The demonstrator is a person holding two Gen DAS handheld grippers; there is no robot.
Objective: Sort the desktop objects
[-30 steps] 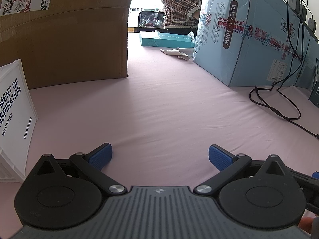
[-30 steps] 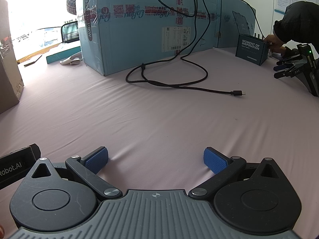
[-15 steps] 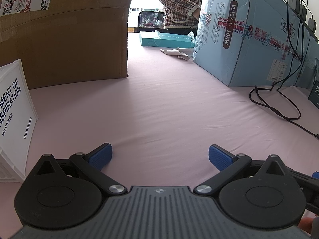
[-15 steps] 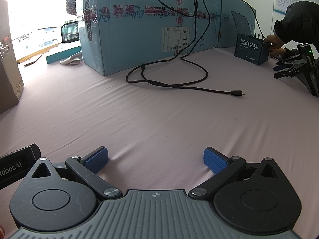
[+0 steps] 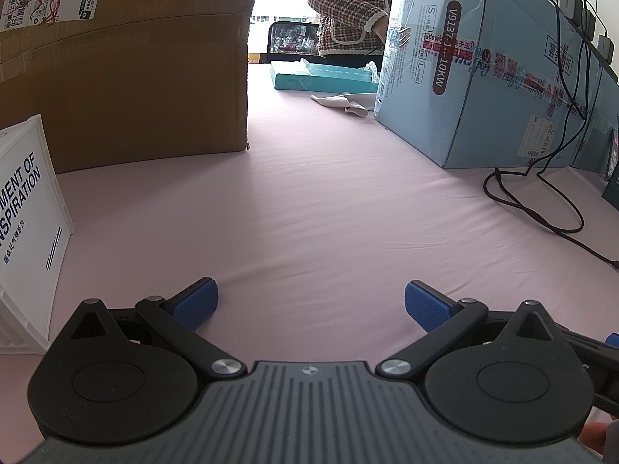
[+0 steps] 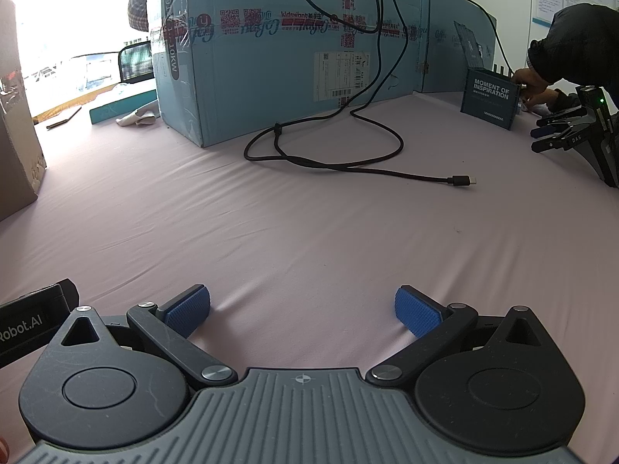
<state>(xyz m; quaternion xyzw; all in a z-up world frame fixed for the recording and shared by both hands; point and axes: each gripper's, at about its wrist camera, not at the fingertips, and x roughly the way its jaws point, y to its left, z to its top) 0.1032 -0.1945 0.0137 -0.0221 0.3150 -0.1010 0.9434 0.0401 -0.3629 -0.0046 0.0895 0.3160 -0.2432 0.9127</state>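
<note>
The white bin (image 5: 27, 232) stands at the left edge of the left view, on the tabletop (image 5: 309, 212), just beside the left tool (image 5: 311, 301). It is tilted and carries dark print on its side. A dark bin (image 6: 490, 102) with the same lettering stands far off to the right in the right view, close to a blue carton, with a person's hand (image 6: 532, 81) touching it from behind.

Both tools sit low over the tabletop with their blue pads spread wide apart and nothing between them: the left tool and the right tool (image 6: 302, 307) alike.

The tabletop is covered with a pale pink cloth, lightly creased. A black cable (image 6: 329, 154) lies looped on it in front of the blue carton (image 6: 294, 46) and ends in a small plug (image 6: 460, 181) lying free on the cloth. The cable runs up over the carton's face. A brown carton (image 5: 123, 62) with a shipping label stands behind the white bin. Between the two cartons, further back, lie a flat teal box (image 5: 325, 79) and a crumpled white cloth (image 5: 342, 101).

Beyond that a person in a checked jacket (image 5: 348, 7) stands at the tabletop's far edge, before a bright window. At the right edge of the right view another black tool (image 6: 576, 131) rests near a dark sleeve (image 6: 576, 38).
</note>
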